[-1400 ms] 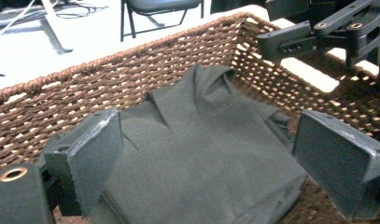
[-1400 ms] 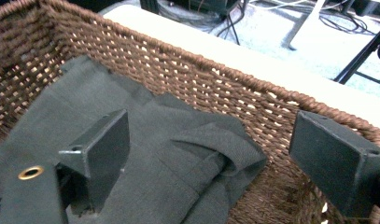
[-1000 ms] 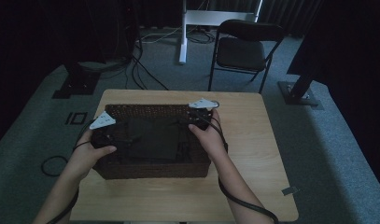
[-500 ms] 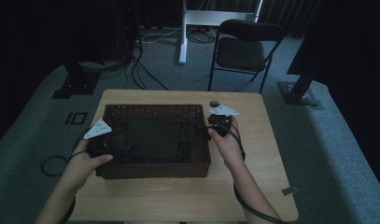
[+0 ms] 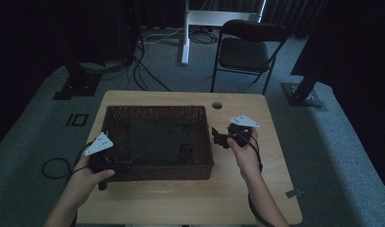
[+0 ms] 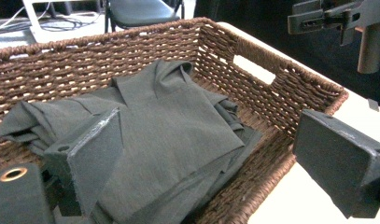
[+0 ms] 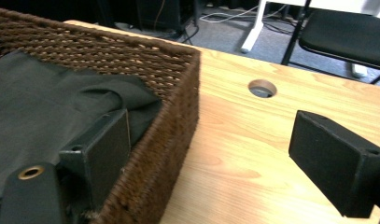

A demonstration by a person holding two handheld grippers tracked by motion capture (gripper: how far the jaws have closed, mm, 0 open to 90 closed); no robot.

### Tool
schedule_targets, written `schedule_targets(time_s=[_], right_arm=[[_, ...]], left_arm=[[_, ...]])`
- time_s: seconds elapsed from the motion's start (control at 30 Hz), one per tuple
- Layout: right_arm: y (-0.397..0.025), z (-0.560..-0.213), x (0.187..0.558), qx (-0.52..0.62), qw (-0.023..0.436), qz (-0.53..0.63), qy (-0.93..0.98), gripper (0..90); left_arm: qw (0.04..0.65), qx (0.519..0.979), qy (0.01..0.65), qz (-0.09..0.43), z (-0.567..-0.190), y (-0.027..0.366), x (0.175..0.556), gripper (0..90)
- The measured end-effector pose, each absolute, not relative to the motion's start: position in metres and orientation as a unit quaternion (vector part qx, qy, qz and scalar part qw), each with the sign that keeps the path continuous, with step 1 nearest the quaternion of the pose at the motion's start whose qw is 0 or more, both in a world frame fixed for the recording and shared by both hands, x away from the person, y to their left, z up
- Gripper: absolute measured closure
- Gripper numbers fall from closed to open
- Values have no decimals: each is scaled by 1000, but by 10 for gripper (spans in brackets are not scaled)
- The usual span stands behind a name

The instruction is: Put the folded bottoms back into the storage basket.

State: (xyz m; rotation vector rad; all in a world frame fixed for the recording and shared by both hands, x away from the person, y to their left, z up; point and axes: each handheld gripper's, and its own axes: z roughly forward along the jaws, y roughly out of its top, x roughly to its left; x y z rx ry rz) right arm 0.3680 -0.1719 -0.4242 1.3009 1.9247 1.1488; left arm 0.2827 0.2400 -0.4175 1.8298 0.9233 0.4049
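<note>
A brown wicker basket (image 5: 204,142) stands on the left-centre of the wooden table (image 5: 256,189). A folded dark grey cloth (image 5: 157,141) lies in it, plain in the left gripper view (image 6: 169,121) and at the left of the right gripper view (image 7: 43,102). My left gripper (image 5: 115,161) is at the basket's front-left corner, open; its jaws straddle the basket wall (image 6: 271,154). My right gripper (image 5: 219,137) is open just outside the basket's right wall (image 7: 178,135), with one jaw over the rim and the other over bare table. Nothing is held.
A round cable hole (image 5: 217,105) sits in the table beyond my right gripper. A black folding chair (image 5: 247,52) and a white stand's foot (image 5: 184,52) are on the floor behind the table. Cables (image 5: 53,165) trail at the left.
Both grippers have drawn back from the basket's far part toward the person: the left to the front-left corner, the right out past the right wall. Basket and cloth have not moved.
</note>
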Motion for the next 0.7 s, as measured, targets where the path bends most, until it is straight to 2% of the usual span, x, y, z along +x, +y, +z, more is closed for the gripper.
schedule_targets(time_s=[0.7], right_arm=[[-219, -461, 342, 508, 257, 410, 712, 124]], left_arm=[[507, 773, 347, 157, -449, 223, 235, 93]])
